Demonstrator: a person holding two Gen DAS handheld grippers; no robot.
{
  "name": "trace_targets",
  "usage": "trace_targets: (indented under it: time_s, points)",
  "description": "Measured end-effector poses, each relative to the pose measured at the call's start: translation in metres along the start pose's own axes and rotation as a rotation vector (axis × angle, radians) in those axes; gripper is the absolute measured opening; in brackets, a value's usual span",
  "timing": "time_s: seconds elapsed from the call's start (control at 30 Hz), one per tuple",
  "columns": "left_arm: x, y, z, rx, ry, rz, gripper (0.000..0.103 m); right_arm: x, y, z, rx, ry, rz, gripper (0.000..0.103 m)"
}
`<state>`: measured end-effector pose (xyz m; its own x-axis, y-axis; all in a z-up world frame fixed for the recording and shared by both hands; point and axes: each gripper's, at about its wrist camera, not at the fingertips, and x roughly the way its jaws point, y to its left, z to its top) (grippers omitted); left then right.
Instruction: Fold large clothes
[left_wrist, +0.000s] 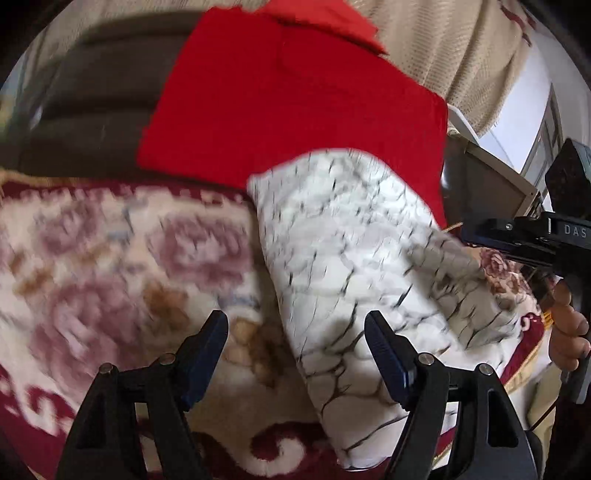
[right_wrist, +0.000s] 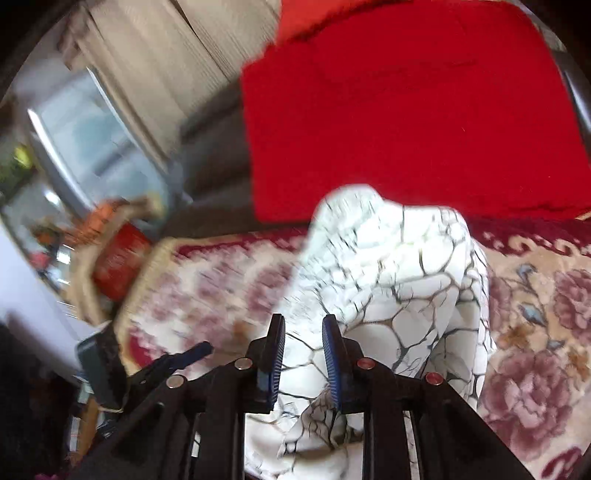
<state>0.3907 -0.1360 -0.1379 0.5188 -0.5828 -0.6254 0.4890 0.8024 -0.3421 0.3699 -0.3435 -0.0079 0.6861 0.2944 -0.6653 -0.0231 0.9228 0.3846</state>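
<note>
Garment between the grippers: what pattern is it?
White garment with dark crackle-like veining; clearest in the right wrist view.

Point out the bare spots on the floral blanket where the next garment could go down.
One free patch lies on the floral blanket, between the white garment and the blanket's dark red border. Another shows in the right wrist view on the garment's other side. It is crowded in the middle, where the garment meets the red cloth behind it.

A floral blanket (left_wrist: 110, 258) with a dark red border covers the near surface; beyond it a red cloth (left_wrist: 288, 110) drapes, beige curtains (left_wrist: 461, 55) hang farther right
</note>
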Motion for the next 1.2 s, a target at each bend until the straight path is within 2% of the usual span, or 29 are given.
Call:
trace_targets:
  time_s: [0.1, 0.13, 0.17, 0.2, 0.23, 0.33, 0.5, 0.57, 0.63, 0.7, 0.77, 0.9, 1.03, 1.13, 1.2]
  points:
    - [0.009, -0.008, -0.016, 0.067, 0.012, 0.024, 0.077, 0.021, 0.001, -0.014, -0.008, 0.063, -0.104, 0.022]
    - [0.010, -0.011, -0.018, 0.072, 0.016, 0.012, 0.077, 0.032, -0.009, -0.025, 0.015, 0.101, -0.164, 0.020]
    - [0.012, -0.014, -0.019, 0.072, 0.027, -0.030, 0.077, 0.036, -0.024, -0.036, 0.042, 0.120, -0.195, 0.017]
    - [0.014, -0.019, -0.021, 0.080, 0.036, -0.063, 0.077, 0.039, -0.036, -0.045, 0.066, 0.124, -0.216, 0.005]
    - [0.014, -0.025, -0.022, 0.096, 0.039, -0.073, 0.077, 0.040, -0.050, -0.056, 0.090, 0.108, -0.233, 0.004]
    - [0.023, -0.053, -0.032, 0.183, 0.047, -0.082, 0.077, 0.026, -0.089, -0.077, 0.211, 0.038, -0.136, 0.001]
    - [0.045, -0.055, -0.033, 0.128, 0.071, -0.096, 0.084, 0.041, -0.130, -0.075, 0.340, 0.053, -0.068, 0.000]
    - [0.047, -0.057, -0.032, 0.141, 0.071, -0.083, 0.088, 0.044, -0.146, -0.072, 0.400, 0.067, 0.002, 0.000]
    - [0.047, -0.061, -0.031, 0.181, 0.060, -0.054, 0.088, 0.042, -0.148, -0.068, 0.398, 0.087, 0.015, 0.000]
    - [0.046, -0.066, -0.030, 0.207, 0.053, -0.025, 0.088, 0.035, -0.137, -0.056, 0.349, 0.121, -0.020, 0.002]
    - [0.047, -0.068, -0.030, 0.210, 0.055, -0.004, 0.088, 0.020, -0.118, -0.037, 0.292, 0.148, -0.049, 0.009]
    - [0.046, -0.077, -0.031, 0.259, 0.041, 0.035, 0.088, -0.004, -0.080, 0.014, 0.188, 0.075, -0.039, 0.009]
    - [0.048, -0.076, -0.029, 0.255, 0.044, 0.031, 0.088, 0.021, -0.054, 0.069, 0.135, 0.096, -0.068, 0.008]
    - [0.047, -0.077, -0.028, 0.268, 0.041, 0.034, 0.088, 0.067, -0.064, 0.093, 0.175, 0.131, -0.088, 0.008]
    - [0.048, -0.078, -0.026, 0.273, 0.039, 0.029, 0.088, 0.101, -0.083, 0.096, 0.202, 0.162, -0.192, 0.006]
